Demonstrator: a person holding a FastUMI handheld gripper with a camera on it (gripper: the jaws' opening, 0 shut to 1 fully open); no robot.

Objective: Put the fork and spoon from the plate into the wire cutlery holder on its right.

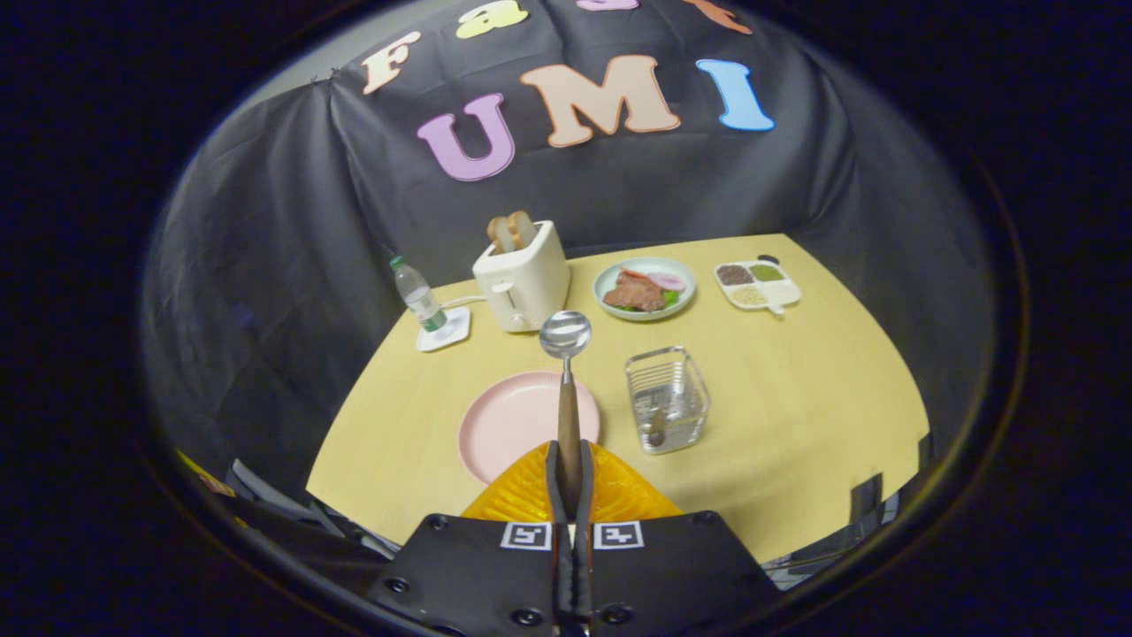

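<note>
My gripper is shut on the wooden handle of a spoon, whose shiny round bowl points away from me, raised above the table. Below the spoon lies a pink plate, bare where I can see it. To the plate's right stands the wire cutlery holder, upright, with a piece of cutlery lying inside it. The spoon's bowl hangs left of the holder and above the plate's far rim.
On the yellow table, a white toaster with bread stands at the back, a water bottle on a coaster left of it. A plate of food and a divided condiment tray sit behind the holder.
</note>
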